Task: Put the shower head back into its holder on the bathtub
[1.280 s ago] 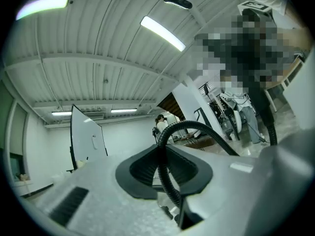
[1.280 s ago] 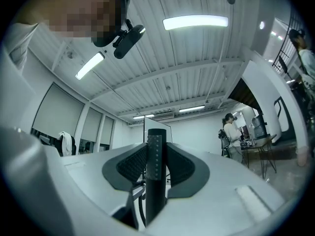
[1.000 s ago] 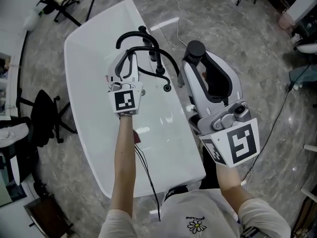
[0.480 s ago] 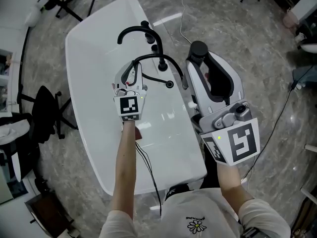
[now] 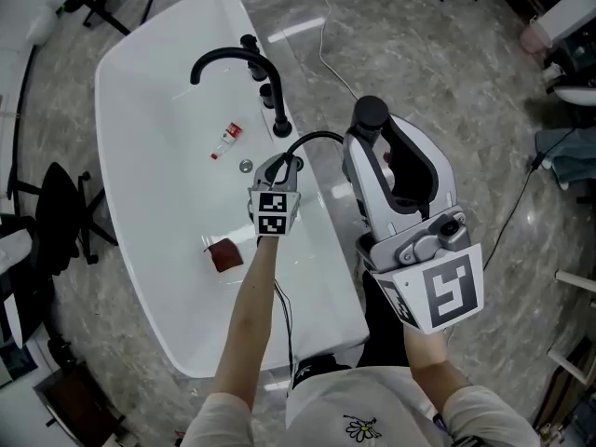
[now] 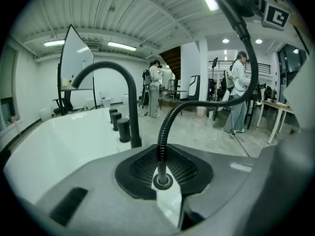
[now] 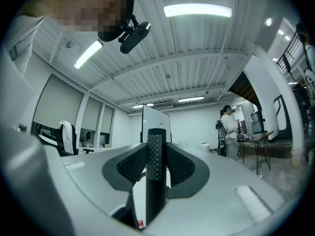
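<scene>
My left gripper (image 5: 282,164) sits low at the right rim of the white bathtub (image 5: 158,82). It is shut on the lower end of the black ribbed hose (image 6: 162,146). From the jaws the hose arcs up and off to the right. My right gripper (image 5: 374,142) hovers outside the tub's right side, shut on the black shower head (image 5: 371,112). The shower head's dotted handle (image 7: 154,161) stands upright between the pads. The curved black faucet (image 5: 233,59) and two short black posts (image 6: 122,128) stand on the rim beyond the left gripper. I cannot tell which post is the holder.
Inside the tub lie a small red-capped bottle (image 5: 226,138), the drain (image 5: 245,166) and a brown object (image 5: 223,254). A black chair (image 5: 70,217) stands left of the tub. A white cable (image 5: 331,54) runs over the marble floor. People stand far off in the room.
My left gripper has dropped from above the tub's middle to its right rim, taking the hose with it. The right gripper has sunk slightly with the shower head.
</scene>
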### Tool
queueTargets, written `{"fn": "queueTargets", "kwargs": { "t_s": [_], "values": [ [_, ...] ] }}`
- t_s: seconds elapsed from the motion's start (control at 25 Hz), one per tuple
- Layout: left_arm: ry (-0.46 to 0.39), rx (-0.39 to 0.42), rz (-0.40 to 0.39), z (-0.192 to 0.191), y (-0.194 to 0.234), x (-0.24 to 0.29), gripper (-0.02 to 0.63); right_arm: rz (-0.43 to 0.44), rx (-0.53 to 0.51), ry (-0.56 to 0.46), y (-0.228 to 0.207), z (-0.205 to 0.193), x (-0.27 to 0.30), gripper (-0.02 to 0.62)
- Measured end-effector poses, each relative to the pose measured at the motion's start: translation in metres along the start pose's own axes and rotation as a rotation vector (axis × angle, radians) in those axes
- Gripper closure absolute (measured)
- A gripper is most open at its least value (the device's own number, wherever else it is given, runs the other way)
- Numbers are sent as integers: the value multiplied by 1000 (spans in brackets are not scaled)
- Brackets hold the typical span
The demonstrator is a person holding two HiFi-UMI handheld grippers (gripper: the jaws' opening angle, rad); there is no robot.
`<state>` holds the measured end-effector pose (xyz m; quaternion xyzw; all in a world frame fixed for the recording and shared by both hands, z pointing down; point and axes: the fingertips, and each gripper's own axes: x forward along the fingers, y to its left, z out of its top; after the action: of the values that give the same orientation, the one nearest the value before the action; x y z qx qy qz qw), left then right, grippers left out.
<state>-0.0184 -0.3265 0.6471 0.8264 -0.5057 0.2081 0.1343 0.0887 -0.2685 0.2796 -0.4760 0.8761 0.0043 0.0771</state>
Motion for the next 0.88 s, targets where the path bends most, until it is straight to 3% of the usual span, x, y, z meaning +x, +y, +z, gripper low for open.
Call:
{"fn": "queueTargets", "kwargs": {
  "t_s": [0.24,0.36,0.52,0.64,0.88],
  "values": [
    [139,-33,14,-55,4,27,546,30,-1,34,-2,-8,9,468],
    [166,-44,44,-67,4,25,524,45,15,40,-3,-13,10,468],
    [100,-113,109,-68,8,-5,523,71,111,1,1,-14,16,468],
    [22,-186,145,-65,11,-35,523,108,109,-15,12,-17,29,468],
    [-62,-215,169,-48,14,-71,543,184,111,22,30,-67,72,468]
  ]
}}
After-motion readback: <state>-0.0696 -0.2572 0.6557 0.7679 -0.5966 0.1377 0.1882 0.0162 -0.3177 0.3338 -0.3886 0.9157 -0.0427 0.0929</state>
